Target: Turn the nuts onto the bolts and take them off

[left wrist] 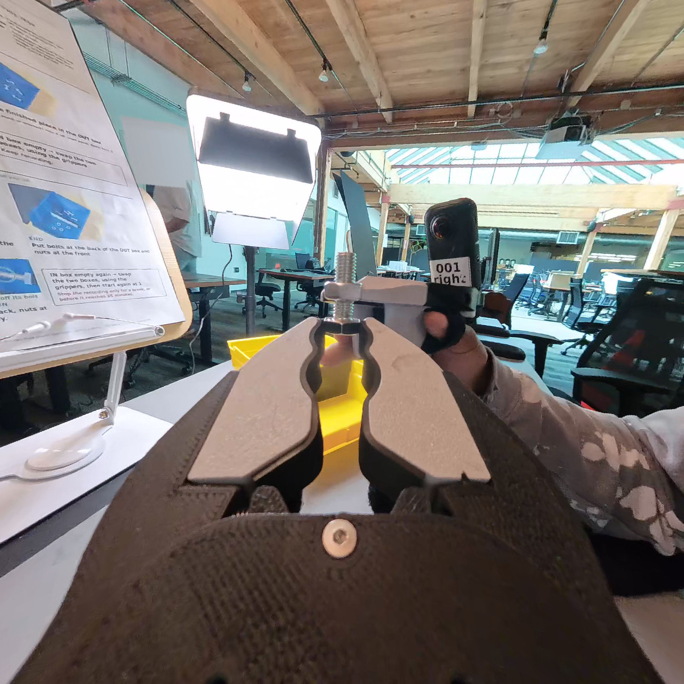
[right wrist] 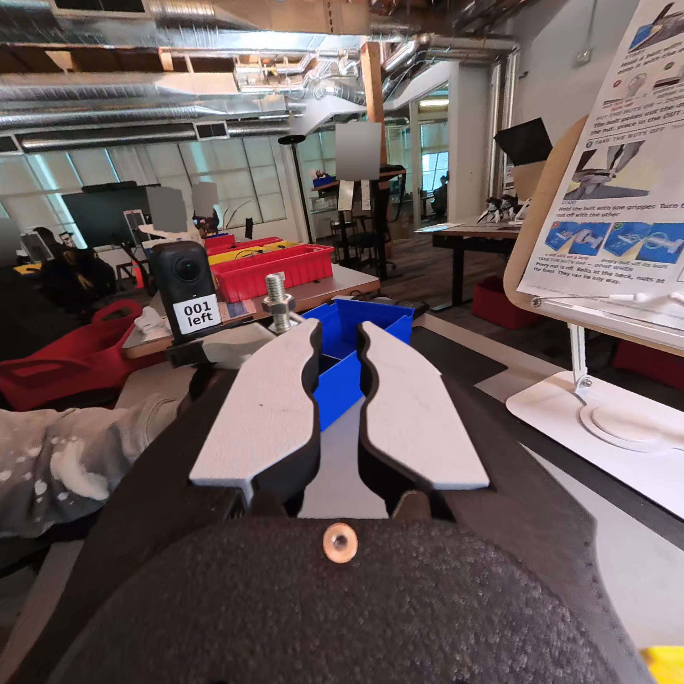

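The left gripper (left wrist: 339, 327) is closed nearly all the way, its two grey fingertips pinching the hex head of a silver bolt (left wrist: 344, 264). The bolt stands upright in the air above the counter (left wrist: 26, 610), threaded end up. A hex nut (right wrist: 278, 304) sits partway down the thread, with bare thread above and below it.

The right gripper (right wrist: 338, 327) is partly open and holds nothing. In the right wrist view the bolt and nut stand just outside its left fingertip, not between the fingers. Whether that fingertip touches the nut I cannot tell.

Each gripper carries a black camera with a white printed label: the right one's (left wrist: 449, 237) shows in the left wrist view, the left one's (right wrist: 183, 270) in the right wrist view. A hand (left wrist: 444, 329) in a black fingerless glove holds the right gripper.

A yellow bin (left wrist: 251, 349) lies on the counter beyond the left gripper and a blue bin (right wrist: 370, 318) beyond the right. An instruction sheet (left wrist: 74, 185) with printed text and small photos of blue bins stands on a white tilted stand (left wrist: 111, 399).
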`<state>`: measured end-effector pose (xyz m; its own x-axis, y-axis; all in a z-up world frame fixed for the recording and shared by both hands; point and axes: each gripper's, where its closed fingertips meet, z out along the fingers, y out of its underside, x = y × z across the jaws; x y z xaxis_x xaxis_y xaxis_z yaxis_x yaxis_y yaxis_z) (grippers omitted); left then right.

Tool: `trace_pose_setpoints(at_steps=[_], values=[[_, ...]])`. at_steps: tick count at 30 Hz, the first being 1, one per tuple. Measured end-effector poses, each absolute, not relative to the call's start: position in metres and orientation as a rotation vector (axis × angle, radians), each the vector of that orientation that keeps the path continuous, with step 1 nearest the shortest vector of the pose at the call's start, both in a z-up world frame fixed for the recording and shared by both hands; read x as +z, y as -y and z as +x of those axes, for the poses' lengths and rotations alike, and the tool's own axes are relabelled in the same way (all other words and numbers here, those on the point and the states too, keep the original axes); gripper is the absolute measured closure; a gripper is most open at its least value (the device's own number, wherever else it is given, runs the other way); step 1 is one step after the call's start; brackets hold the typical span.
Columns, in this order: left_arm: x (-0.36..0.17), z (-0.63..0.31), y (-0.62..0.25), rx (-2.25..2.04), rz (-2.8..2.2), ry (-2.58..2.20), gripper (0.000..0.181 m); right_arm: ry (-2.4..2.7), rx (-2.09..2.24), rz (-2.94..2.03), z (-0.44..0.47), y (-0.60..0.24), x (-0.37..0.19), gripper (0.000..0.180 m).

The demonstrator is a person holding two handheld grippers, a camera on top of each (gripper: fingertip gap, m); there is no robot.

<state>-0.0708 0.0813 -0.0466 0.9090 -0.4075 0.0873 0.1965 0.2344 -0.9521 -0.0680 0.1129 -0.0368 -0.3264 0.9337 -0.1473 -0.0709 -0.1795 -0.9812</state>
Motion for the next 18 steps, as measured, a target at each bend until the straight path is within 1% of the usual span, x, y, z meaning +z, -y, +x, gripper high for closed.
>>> trace_pose_setpoints(at_steps=[2,5,6,7,11,17,18], values=[[-0.047,-0.071,-0.081,-0.416,-1.268,-0.193,0.162,1.331,1.618,-1.049,-0.067,-0.104,-0.035,0.154],[-0.051,-0.068,-0.084,-0.419,-1.277,-0.193,0.162,1.415,1.615,-1.030,-0.070,-0.084,-0.041,0.137],[-0.053,-0.067,-0.085,-0.420,-1.279,-0.194,0.162,1.441,1.622,-1.034,-0.072,-0.079,-0.044,0.134],[-0.053,-0.066,-0.085,-0.419,-1.278,-0.197,0.162,1.454,1.634,-1.035,-0.072,-0.076,-0.045,0.134],[-0.052,-0.066,-0.084,-0.407,-1.272,-0.203,0.162,1.422,1.650,-1.024,-0.072,-0.074,-0.043,0.141],[-0.053,-0.063,-0.085,-0.391,-1.271,-0.217,0.162,1.390,1.609,-1.063,-0.075,-0.077,-0.043,0.143],[-0.053,-0.062,-0.085,-0.392,-1.269,-0.220,0.162,1.380,1.609,-1.064,-0.075,-0.079,-0.043,0.148]])
